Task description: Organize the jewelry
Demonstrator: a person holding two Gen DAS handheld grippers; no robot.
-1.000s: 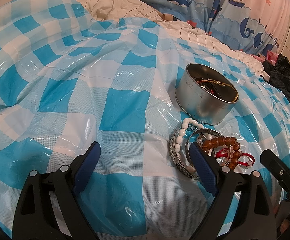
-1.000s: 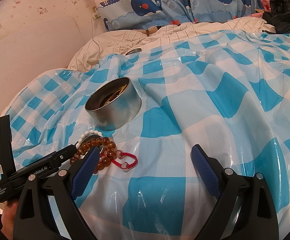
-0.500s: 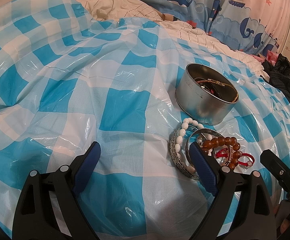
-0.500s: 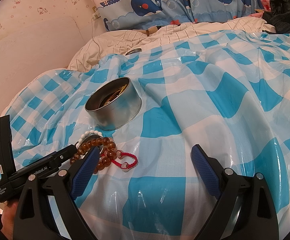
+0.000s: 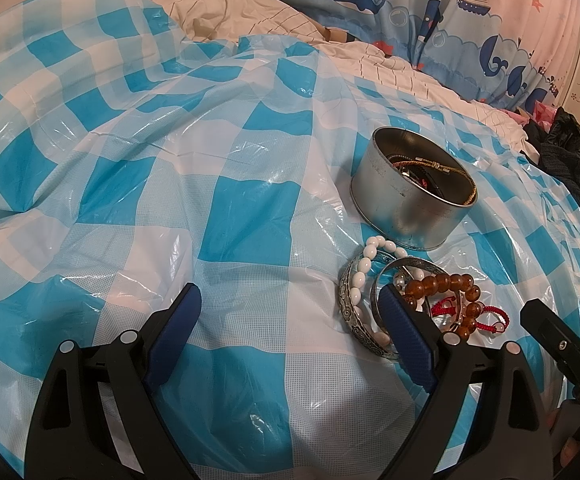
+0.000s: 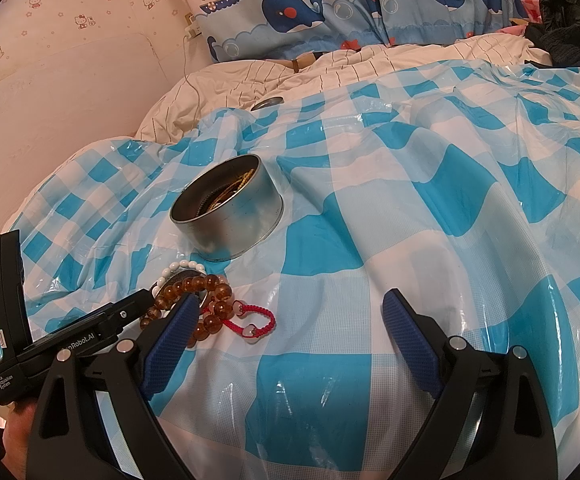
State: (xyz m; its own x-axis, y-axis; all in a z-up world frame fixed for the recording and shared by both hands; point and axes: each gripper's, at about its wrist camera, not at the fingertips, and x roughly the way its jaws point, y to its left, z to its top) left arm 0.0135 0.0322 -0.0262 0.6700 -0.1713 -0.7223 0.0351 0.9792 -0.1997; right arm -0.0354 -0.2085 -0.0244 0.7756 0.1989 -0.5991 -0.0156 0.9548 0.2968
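Observation:
A round metal tin (image 5: pixel 412 196) (image 6: pixel 230 210) sits on the blue checked plastic sheet (image 5: pixel 246 200) with several pieces of jewelry inside. In front of it lies a heap: a white bead bracelet (image 5: pixel 364 266), two silver bangles (image 5: pixel 350 308), an amber bead bracelet (image 5: pixel 446 284) (image 6: pixel 206 292) and a red cord bracelet (image 5: pixel 486 314) (image 6: pixel 256 320). My left gripper (image 5: pixel 290 300) is open over bare sheet, its right finger just left of the heap. My right gripper (image 6: pixel 290 308) is open too, its left finger beside the amber beads.
The sheet covers a bed with a cream striped quilt (image 6: pixel 330 68) behind it. Whale-print curtains (image 6: pixel 370 8) hang at the back. Dark clothing (image 5: pixel 570 168) lies at the right edge. A wall (image 6: pixel 50 100) borders the bed's left side. The left gripper's body (image 6: pixel 50 344) shows beside the heap.

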